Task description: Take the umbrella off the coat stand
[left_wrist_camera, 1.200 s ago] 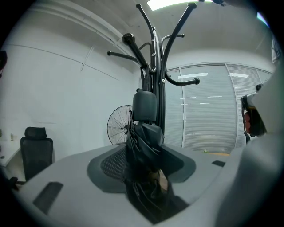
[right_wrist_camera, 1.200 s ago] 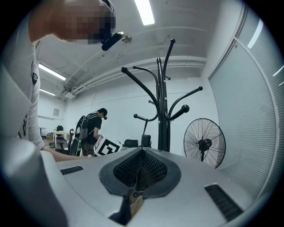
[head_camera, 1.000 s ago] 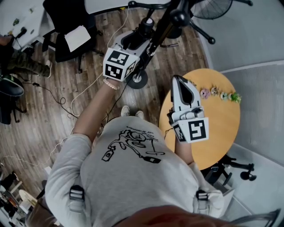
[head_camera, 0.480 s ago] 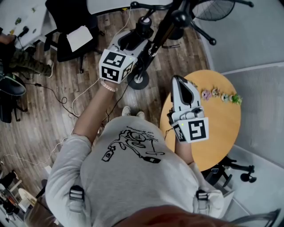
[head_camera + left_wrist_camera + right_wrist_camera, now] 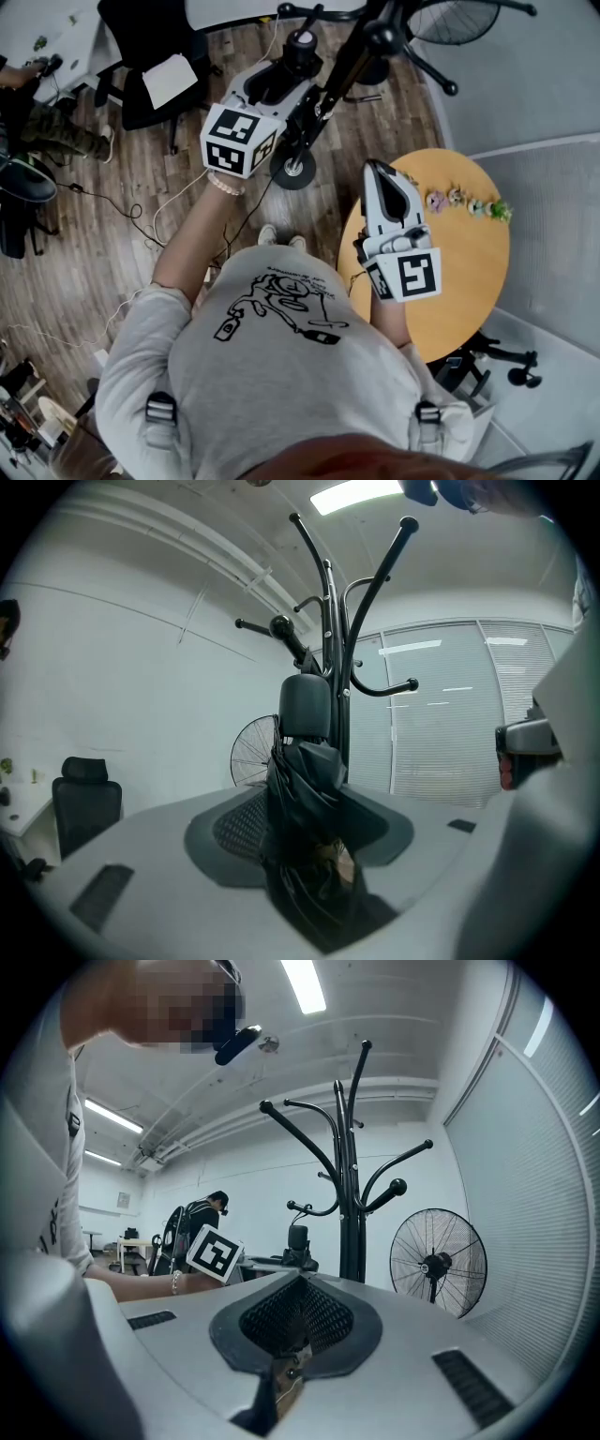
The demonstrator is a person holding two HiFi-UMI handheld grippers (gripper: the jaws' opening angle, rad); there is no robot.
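Black folded umbrella (image 5: 305, 855): grips it in left gripper (image 5: 286, 80), just in front of coat stand (image 5: 330, 667) pole, with right gripper (image 5: 379, 173) shut and empty over table (image 5: 469, 262) at right; pull-away probably pending.

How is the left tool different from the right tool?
The left tool grips the folded black umbrella; the right tool is shut on nothing. The left tool is up by the coat stand; the right tool hovers over the edge of the round wooden table. Both have white bodies.
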